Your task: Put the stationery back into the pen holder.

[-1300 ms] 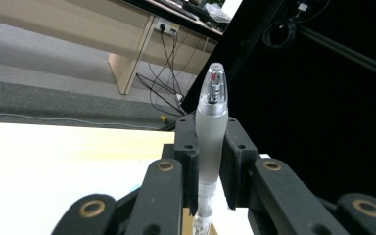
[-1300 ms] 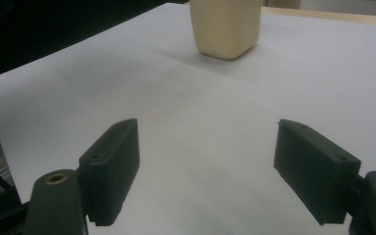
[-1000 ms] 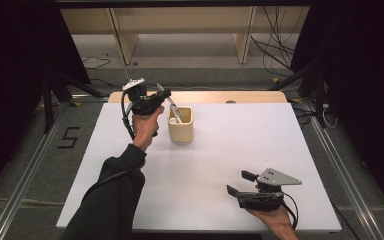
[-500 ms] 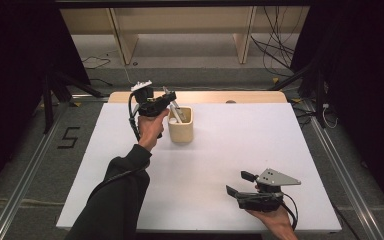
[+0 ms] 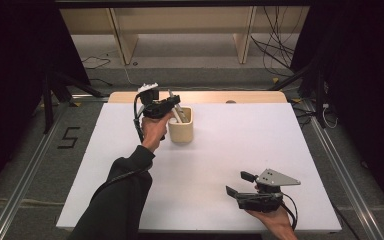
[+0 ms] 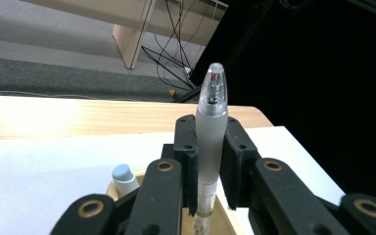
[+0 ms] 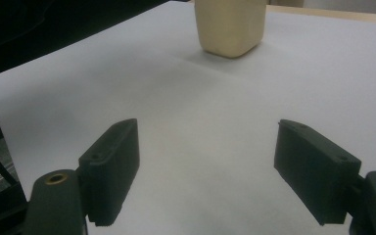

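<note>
A cream cup (image 5: 182, 128) stands on the white sheet near the table's far edge; it also shows ahead in the right gripper view (image 7: 231, 27). My left gripper (image 5: 172, 101) hovers just over the cup's left rim, shut on a frosted grey pen (image 6: 210, 129) that stands upright between the pads, its lower end inside the cup (image 6: 225, 220). A second pen with a pale blue cap (image 6: 123, 177) leans in the cup. My right gripper (image 5: 239, 183) rests near the front right of the sheet, jaws wide apart with nothing between them (image 7: 205, 171).
The white sheet (image 5: 220, 160) covers most of a wooden table (image 5: 205, 96). Beyond the table stand wooden furniture legs (image 5: 122, 40) and loose cables (image 5: 275, 35) on a grey floor. Metal rails (image 5: 345, 185) run along both sides.
My left gripper has drifted right and slightly lower with the pen, from beside the cup to over its rim. The right gripper has stayed put.
</note>
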{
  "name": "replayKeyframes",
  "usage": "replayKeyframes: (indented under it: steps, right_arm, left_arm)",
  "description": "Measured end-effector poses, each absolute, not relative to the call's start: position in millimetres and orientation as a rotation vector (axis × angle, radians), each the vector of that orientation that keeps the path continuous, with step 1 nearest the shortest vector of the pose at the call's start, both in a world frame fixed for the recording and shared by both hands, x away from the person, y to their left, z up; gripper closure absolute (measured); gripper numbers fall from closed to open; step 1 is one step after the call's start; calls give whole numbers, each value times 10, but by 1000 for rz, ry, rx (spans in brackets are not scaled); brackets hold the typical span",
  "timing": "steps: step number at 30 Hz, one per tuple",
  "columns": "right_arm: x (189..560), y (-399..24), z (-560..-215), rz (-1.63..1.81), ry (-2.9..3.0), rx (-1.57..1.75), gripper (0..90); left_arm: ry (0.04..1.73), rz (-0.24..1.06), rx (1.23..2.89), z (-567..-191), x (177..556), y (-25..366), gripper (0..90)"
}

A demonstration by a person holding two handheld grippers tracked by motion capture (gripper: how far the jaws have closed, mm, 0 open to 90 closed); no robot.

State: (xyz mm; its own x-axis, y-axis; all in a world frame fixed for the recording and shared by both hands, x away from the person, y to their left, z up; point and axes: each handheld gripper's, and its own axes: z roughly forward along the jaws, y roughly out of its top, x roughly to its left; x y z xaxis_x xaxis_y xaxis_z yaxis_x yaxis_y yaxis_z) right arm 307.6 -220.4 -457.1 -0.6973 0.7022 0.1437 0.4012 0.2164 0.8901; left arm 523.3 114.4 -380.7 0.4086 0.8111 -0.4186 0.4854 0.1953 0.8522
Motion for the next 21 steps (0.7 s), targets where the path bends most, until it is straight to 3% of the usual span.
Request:
replayKeyframes:
  steps: [7,14,21]
  right_arm:
    - [3075,-2203,-4571,1473,2204,1037,257]
    - [3080,-2204,-4578,1470,2208,1035,257]
    - [3082,-2188,-4581,1471,2210,1043,257]
  left_arm:
    - [1261,320,1471,-3843,5236,1134,768]
    - [1286,327,1482,-3760,5203,1188,433]
    - [1309,339,1480,-3663,5147,1308,353]
